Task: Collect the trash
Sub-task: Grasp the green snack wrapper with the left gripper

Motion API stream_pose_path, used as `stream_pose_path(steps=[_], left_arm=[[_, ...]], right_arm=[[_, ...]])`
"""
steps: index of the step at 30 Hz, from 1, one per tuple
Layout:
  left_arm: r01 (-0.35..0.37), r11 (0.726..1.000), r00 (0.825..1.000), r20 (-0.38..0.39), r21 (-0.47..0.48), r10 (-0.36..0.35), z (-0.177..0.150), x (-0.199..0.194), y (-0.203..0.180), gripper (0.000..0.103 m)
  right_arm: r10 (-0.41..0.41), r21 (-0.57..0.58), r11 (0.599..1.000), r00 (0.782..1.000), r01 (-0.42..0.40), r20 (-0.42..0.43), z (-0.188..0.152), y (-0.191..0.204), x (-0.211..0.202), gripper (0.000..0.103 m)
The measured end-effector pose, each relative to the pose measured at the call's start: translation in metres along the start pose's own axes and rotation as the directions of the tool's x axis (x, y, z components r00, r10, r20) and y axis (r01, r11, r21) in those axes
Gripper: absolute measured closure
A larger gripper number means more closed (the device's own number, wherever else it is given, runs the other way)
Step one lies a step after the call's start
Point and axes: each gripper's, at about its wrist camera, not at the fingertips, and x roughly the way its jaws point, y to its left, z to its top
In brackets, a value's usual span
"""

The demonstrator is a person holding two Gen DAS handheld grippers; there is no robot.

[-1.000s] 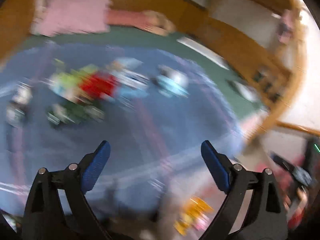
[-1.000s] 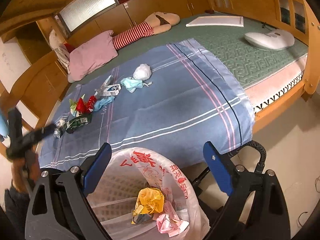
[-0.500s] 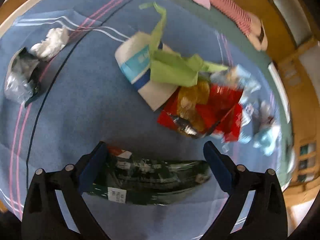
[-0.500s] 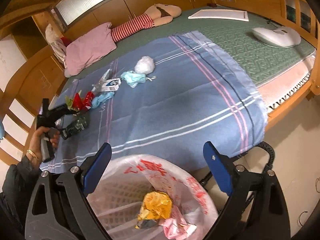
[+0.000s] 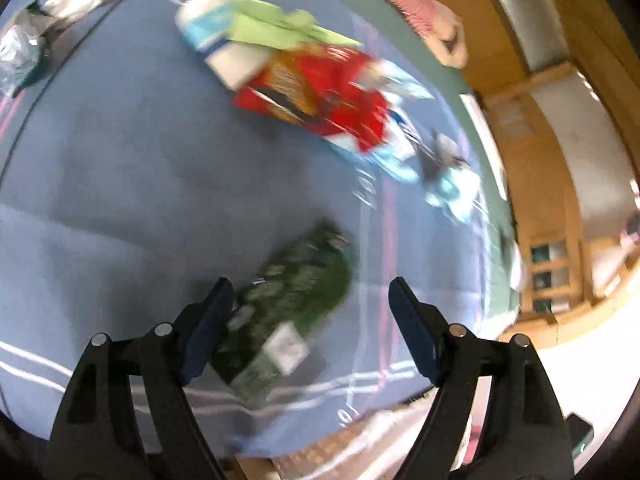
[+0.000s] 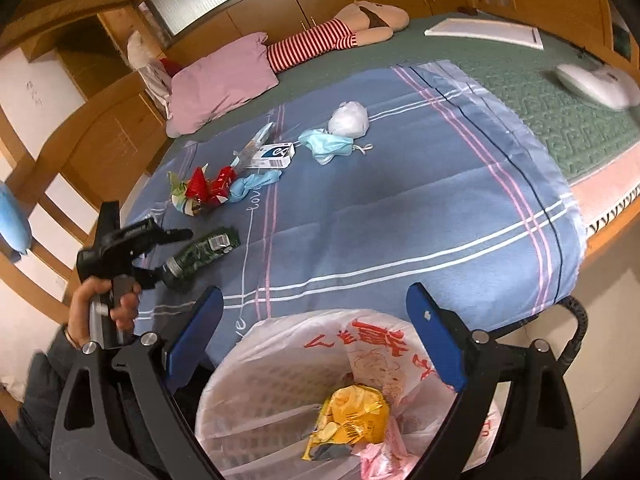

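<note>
A dark green snack packet (image 5: 288, 304) lies on the blue striped bedsheet (image 5: 120, 184), also in the right wrist view (image 6: 202, 252). My left gripper (image 5: 310, 322) is open with the packet's near end between its fingers, against the left finger. It shows in the right wrist view (image 6: 166, 246). A red wrapper (image 5: 320, 92), green paper (image 5: 276, 30) and a white-blue cup (image 5: 216, 46) lie beyond. My right gripper (image 6: 316, 340) is open and empty above the bin bag (image 6: 320, 380), which holds a yellow wrapper (image 6: 348, 420).
Further trash on the sheet: a blue face mask (image 6: 326, 144), a white knotted bag (image 6: 348, 118), a small box (image 6: 272, 154), crumpled foil (image 5: 20, 56). A pink pillow (image 6: 220, 80) and a striped doll (image 6: 340, 34) lie at the back. Wooden bed frame around.
My left gripper swung onto the bed and turned, so the green packet now lies lengthwise between its fingers. My right gripper stayed over the bin.
</note>
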Motion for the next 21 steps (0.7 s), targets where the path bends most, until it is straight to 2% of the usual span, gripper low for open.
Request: stream_pose_path(steps=[2, 4, 5, 7, 8, 9, 10, 11, 12, 13, 15, 16, 17, 21], left_arm=[[-0.095, 0.99, 0.991, 0.103, 0.108, 0.084, -0.007, -0.012, -0.021, 0.018], [-0.227, 0.944, 0.955, 0.243, 0.238, 0.169, -0.012, -0.021, -0.045, 0.009], [-0.252, 0.926, 0.948, 0.264, 0.281, 0.178, -0.016, -0.02, -0.052, 0.008], [-0.272, 0.893, 0.955, 0.218, 0.358, 0.203, -0.021, -0.009, -0.066, 0.008], [-0.277, 0.875, 0.96, 0.159, 0.398, 0.232, -0.025, 0.005, -0.07, 0.008], [-0.302, 0.853, 0.953, 0.13, 0.426, 0.273, -0.03, 0.014, -0.072, 0.008], [-0.365, 0.809, 0.929, 0.12, 0.461, 0.351, -0.034, 0.025, -0.073, 0.011], [-0.4, 0.783, 0.912, 0.128, 0.476, 0.389, -0.037, 0.031, -0.073, 0.024], [-0.417, 0.769, 0.903, 0.126, 0.485, 0.411, -0.038, 0.034, -0.073, 0.032], [-0.404, 0.78, 0.908, 0.104, 0.478, 0.407, -0.038, 0.037, -0.072, 0.046], [-0.385, 0.806, 0.916, 0.081, 0.449, 0.393, -0.036, 0.036, -0.066, 0.053], [-0.398, 0.808, 0.912, 0.095, 0.435, 0.398, -0.035, 0.031, -0.063, 0.065], [-0.402, 0.813, 0.913, 0.11, 0.421, 0.394, -0.035, 0.026, -0.062, 0.066], [-0.34, 0.881, 0.935, 0.221, 0.33, 0.278, -0.041, -0.01, -0.058, 0.066]], right_arm=[[0.019, 0.024, 1.0, 1.0, -0.019, -0.008, 0.0, -0.003, 0.001, 0.012], [0.019, 0.027, 0.999, 1.0, -0.018, -0.013, 0.0, -0.002, 0.002, 0.012], [0.014, 0.02, 1.0, 1.0, -0.013, -0.013, -0.001, -0.001, 0.002, 0.012], [0.002, 0.011, 1.0, 1.0, -0.002, -0.013, -0.001, 0.001, 0.003, 0.012], [-0.005, 0.011, 1.0, 1.0, 0.006, -0.016, 0.0, 0.001, 0.005, 0.012], [-0.018, 0.014, 1.0, 1.0, 0.018, -0.021, 0.001, 0.001, 0.008, 0.012], [-0.034, 0.014, 0.999, 0.999, 0.034, -0.024, 0.003, 0.001, 0.011, 0.012], [-0.055, 0.012, 0.998, 0.998, 0.055, -0.028, 0.006, 0.001, 0.017, 0.012], [-0.068, 0.008, 0.998, 0.997, 0.068, -0.027, 0.01, 0.001, 0.022, 0.012], [-0.079, 0.002, 0.997, 0.997, 0.079, -0.022, 0.016, 0.003, 0.03, 0.012], [-0.093, -0.007, 0.996, 0.996, 0.093, -0.011, 0.031, 0.008, 0.047, 0.012], [-0.102, -0.013, 0.995, 0.995, 0.102, -0.001, 0.041, 0.013, 0.058, 0.012], [-0.109, -0.021, 0.994, 0.994, 0.11, 0.009, 0.05, 0.017, 0.067, 0.012], [-0.198, -0.136, 0.969, 0.978, 0.206, 0.07, 0.1, 0.049, 0.119, 0.012]])
